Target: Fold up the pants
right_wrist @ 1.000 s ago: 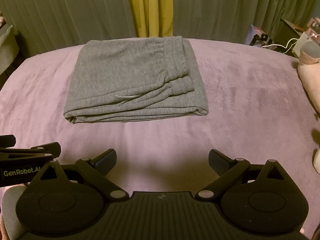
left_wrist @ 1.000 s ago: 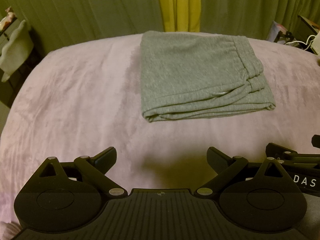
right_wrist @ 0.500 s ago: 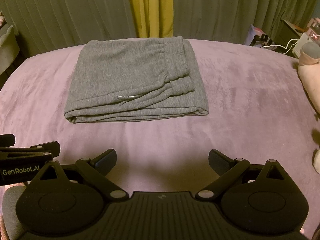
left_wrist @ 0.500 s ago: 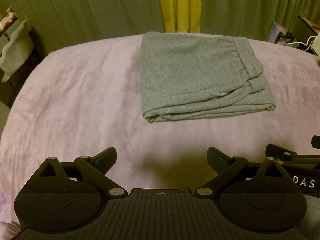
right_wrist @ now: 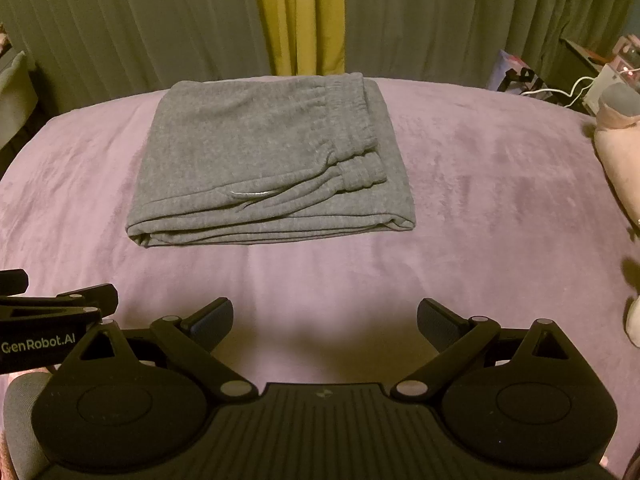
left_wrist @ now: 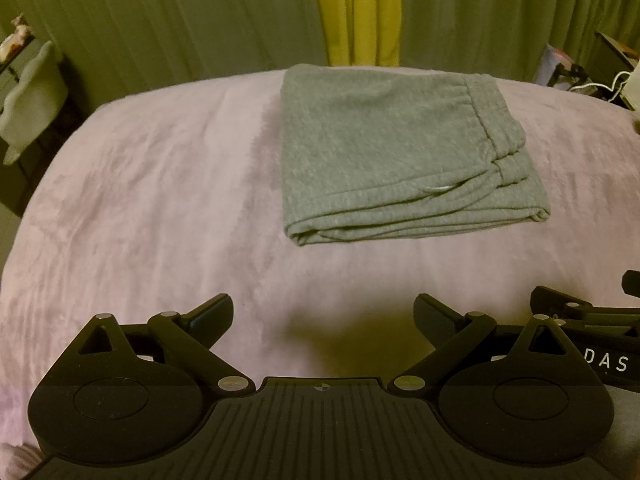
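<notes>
Spreading across the whole lower view, the purple blanket [right_wrist: 480, 208] covers the bed, green curtains [right_wrist: 120, 32] behind it. Toward the far edge lie the grey pants [right_wrist: 264, 160], folded into a thick rectangle, waistband [right_wrist: 352, 152] on the right and the drawstring tip [right_wrist: 250, 193] peeking from the layers. They look soft, limp and fairly weighty, likely to sag and slide apart unless taken by a doubled edge, near corner first. Nearest me, the left gripper [left_wrist: 323, 314] and right gripper [right_wrist: 325, 316] hover side by side well short of the cloth, both spread wide and empty.
</notes>
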